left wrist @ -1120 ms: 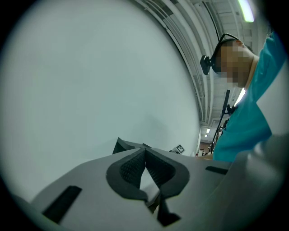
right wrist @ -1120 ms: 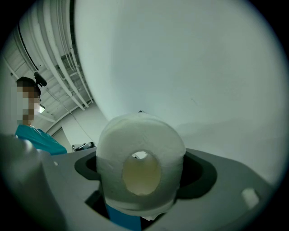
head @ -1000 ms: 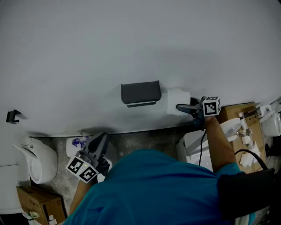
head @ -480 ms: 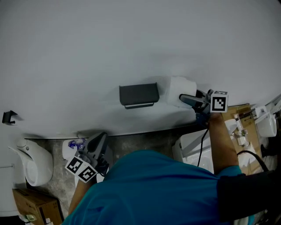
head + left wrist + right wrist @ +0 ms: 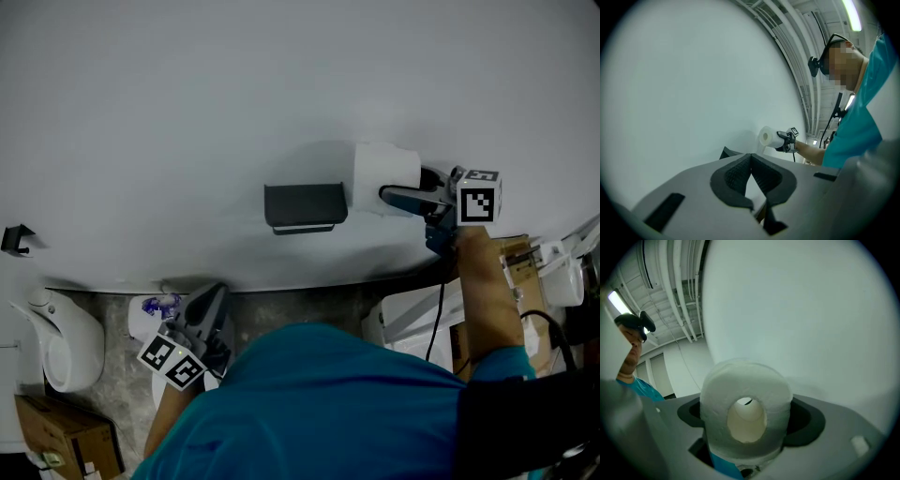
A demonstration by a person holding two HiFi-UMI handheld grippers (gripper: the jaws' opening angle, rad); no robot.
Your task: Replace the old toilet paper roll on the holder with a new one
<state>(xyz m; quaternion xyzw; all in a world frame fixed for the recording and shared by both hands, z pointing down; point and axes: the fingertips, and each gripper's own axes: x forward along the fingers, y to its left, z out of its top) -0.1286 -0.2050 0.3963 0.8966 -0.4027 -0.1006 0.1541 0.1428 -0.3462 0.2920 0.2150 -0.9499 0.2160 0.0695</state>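
Your right gripper [image 5: 389,195] pinches a soft white toilet paper roll [image 5: 746,416], hollow-cored, beside the dark boxy holder [image 5: 305,206]; your left gripper [image 5: 751,159] is pressed together, empty.

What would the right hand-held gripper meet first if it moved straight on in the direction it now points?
Probably the dark toilet paper holder on the wall, reached first by the toilet paper roll that the right hand-held gripper is shut on. The roll sits slightly higher, so it might pass above.

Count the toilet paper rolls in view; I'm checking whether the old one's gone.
1: a roll gripped in the right tool, right of the dark wall holder. Another may hide inside the holder.
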